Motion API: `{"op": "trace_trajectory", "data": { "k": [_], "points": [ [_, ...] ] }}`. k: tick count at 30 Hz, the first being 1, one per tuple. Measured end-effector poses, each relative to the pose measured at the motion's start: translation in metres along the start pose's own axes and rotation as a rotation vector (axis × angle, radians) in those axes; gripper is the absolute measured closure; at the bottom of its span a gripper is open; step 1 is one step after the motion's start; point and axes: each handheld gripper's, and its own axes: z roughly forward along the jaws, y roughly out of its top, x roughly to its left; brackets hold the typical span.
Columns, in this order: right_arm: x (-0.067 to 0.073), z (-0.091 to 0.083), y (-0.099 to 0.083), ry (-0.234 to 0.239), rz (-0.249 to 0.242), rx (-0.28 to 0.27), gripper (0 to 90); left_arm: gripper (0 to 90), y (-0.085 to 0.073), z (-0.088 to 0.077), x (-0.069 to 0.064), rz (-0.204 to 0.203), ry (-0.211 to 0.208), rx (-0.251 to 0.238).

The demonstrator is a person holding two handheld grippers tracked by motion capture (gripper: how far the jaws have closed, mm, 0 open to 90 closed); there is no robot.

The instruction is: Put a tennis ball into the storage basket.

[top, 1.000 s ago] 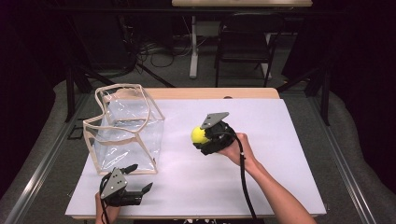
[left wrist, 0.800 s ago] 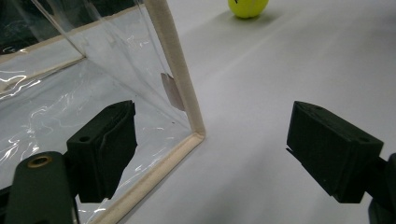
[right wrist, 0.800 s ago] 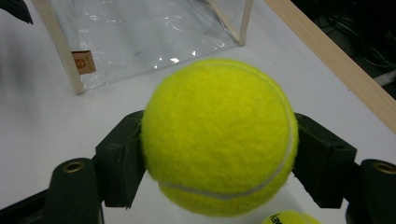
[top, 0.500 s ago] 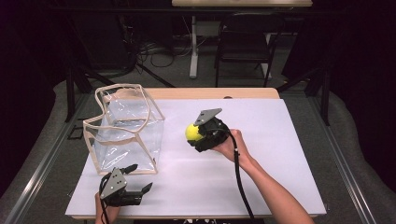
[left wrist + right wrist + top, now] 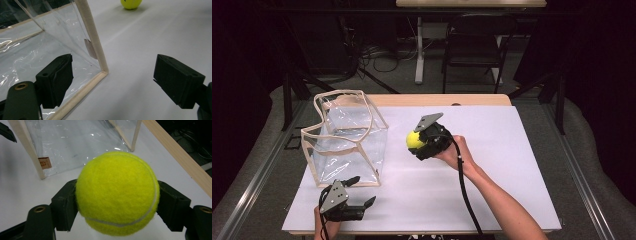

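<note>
Two grippers: R gripper (image 5: 418, 145), mid-frame in high view, pinches ball (image 5: 414, 140) w/ both jaws. Bag (image 5: 346, 137) sits to its left, mouth up, so ball likely goes left and over rim. L gripper (image 5: 357, 192), lower left by bag's near corner, jaws spread, holding nothing.

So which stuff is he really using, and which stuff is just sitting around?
In use:
- tennis ball, clamped in the right gripper
- clear plastic bag, standing open on the table
- left gripper, jaws open beside the bag's corner

Just there:
- white table cover
- black chair behind the table
- floor cables
</note>
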Motion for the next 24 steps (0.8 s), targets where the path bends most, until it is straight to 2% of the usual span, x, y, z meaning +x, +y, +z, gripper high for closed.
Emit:
{"op": "trace_trajectory", "data": {
  "k": [24],
  "points": [
    [-0.002,0.003,0.03,-0.008,-0.042,0.004,26.2,15.9,0.0,-0.001,0.0,-0.003,0.005,-0.003]
  ]
}}
